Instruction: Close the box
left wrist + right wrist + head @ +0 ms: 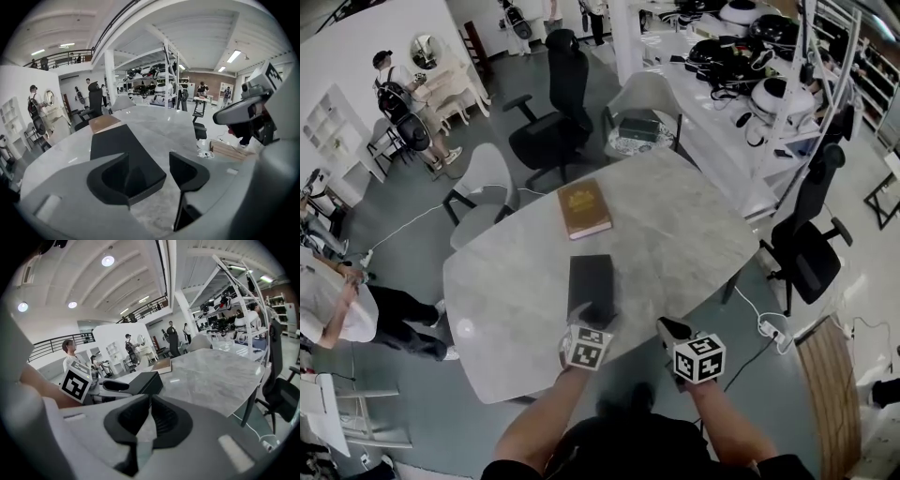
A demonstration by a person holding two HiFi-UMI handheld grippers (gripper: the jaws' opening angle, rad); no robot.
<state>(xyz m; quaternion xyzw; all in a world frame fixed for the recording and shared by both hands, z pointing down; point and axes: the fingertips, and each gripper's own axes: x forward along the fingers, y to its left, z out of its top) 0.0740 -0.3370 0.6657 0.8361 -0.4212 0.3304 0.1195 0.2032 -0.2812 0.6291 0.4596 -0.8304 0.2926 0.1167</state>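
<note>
A flat black box lies with its lid down on the marble table, just ahead of both grippers. My left gripper is at the box's near end and stands open. In the left gripper view the box has its near right corner in the gap of my left gripper, and the pads do not press on it. My right gripper hovers at the table's near edge, to the right of the box, shut with nothing in it. The right gripper view shows my right gripper with tips together, beside the box and the left gripper.
A brown book-like box lies farther along the table. Office chairs stand around the far end and one at the right side. People are at the left. A cluttered white bench runs along the back right.
</note>
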